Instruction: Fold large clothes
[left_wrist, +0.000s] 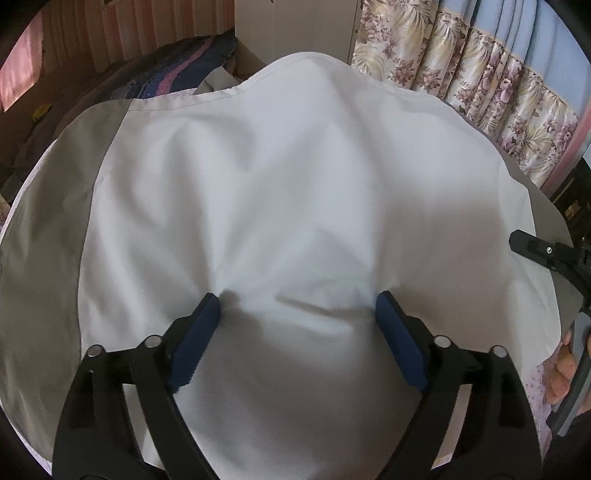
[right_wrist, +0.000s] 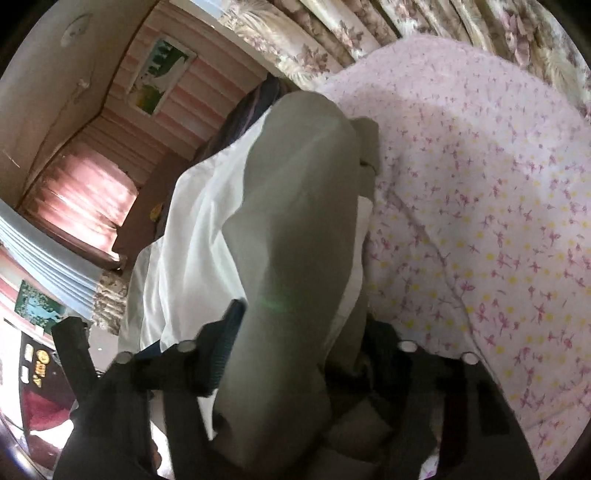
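A large white garment (left_wrist: 280, 184) with grey side panels (left_wrist: 55, 206) lies spread on the bed in the left wrist view. My left gripper (left_wrist: 297, 299) stands wide open, its blue pads (left_wrist: 195, 339) resting on the white cloth with a low ridge of fabric between them. In the right wrist view a thick grey part of the garment (right_wrist: 295, 221) runs up between the fingers of my right gripper (right_wrist: 303, 321). The left blue pad (right_wrist: 229, 339) presses against it, and the other finger is hidden behind the cloth. The right gripper (left_wrist: 546, 254) also shows at the garment's right edge.
The bed has a pink flowered sheet (right_wrist: 480, 221). Flowered curtains (left_wrist: 480, 81) hang behind it. A dark striped blanket (left_wrist: 166, 74) is piled at the far left. A person's fingers (left_wrist: 561, 365) hold the right tool's handle at the frame edge.
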